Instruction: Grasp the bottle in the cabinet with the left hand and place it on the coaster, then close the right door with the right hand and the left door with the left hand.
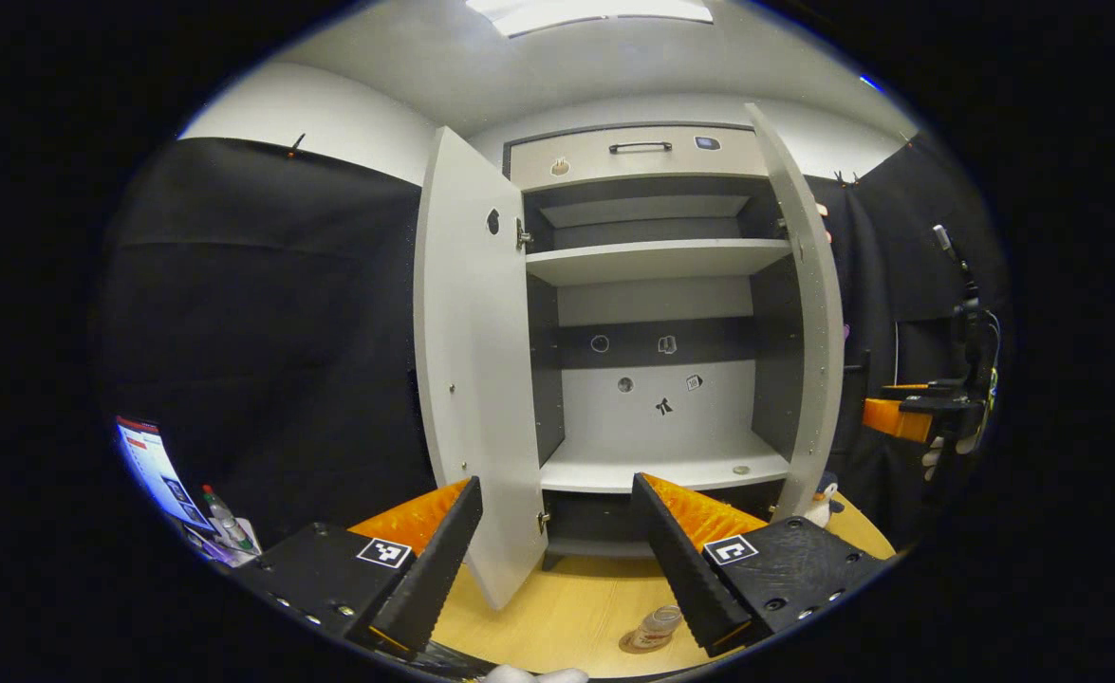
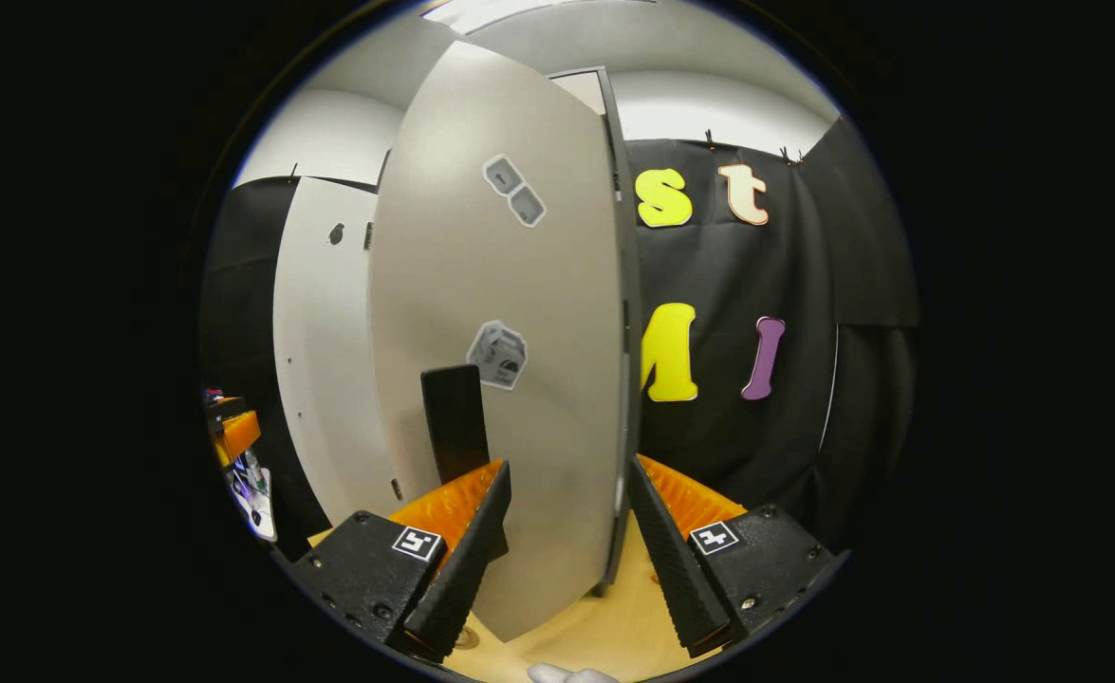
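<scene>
The grey cabinet (image 1: 657,256) stands with both doors swung out and its shelves bare. A small clear bottle (image 1: 659,623) sits on a round coaster (image 1: 635,643) on the wooden tabletop (image 1: 566,607), just in front of the cabinet. My left gripper (image 1: 555,482) is open and holds nothing; it hovers above the bottle, facing the left door (image 1: 472,379). The right door (image 1: 808,313) is edge-on here. In the right gripper view its outer face (image 2: 510,313) with a black handle (image 2: 455,422) is close ahead. My right gripper (image 2: 569,465) is open, its fingers (image 2: 467,550) straddling the door's lower part.
A drawer with a dark handle (image 1: 640,147) tops the cabinet. A small round object (image 1: 741,469) lies on the bottom shelf. A lit screen (image 1: 154,470) and small bottles (image 1: 225,517) are at far left. A black stand (image 1: 970,313) rises at right, by the other gripper (image 1: 903,415).
</scene>
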Demonstrator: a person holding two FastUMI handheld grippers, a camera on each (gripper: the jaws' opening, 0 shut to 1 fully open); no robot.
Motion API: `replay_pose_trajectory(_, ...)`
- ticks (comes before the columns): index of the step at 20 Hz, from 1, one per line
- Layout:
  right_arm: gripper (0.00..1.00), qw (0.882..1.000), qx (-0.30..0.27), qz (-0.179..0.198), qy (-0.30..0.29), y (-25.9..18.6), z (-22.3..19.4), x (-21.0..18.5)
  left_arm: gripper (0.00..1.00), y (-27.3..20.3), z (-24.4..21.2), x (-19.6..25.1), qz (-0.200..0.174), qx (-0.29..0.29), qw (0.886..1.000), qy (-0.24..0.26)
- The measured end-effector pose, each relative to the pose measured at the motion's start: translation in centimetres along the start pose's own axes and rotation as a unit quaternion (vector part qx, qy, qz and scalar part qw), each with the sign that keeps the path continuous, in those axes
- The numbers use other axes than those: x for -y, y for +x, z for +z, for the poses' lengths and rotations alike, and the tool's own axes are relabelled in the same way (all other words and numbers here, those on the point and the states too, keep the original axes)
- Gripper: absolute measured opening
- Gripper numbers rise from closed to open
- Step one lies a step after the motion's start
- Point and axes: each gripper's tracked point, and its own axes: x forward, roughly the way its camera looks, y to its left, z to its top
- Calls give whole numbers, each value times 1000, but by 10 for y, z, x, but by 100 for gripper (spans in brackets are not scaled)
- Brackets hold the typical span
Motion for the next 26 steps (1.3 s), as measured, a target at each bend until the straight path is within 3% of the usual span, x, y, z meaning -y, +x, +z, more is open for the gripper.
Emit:
replay_pose_trajectory(2,78,998,-13,52,25,10,-6,-46,96,2,2,-13,-9,3,1000,8)
replay_pose_trajectory(3,79,998,-9,61,30,11,-6,-65,96,2,1,-21,-12,5,1000,12)
replay_pose_trajectory(8,82,999,28,41,-4,-5,10,-96,96,1,2,-53,-22,12,1000,10)
replay_pose_trajectory(19,81,999,40,-19,0,-72,-5,-103,96,28,-18,-110,-33,9,999,-7)
replay_pose_trajectory(26,82,997,-2,-81,-2,-112,-41,-91,96,91,-6,-193,19,38,999,23)
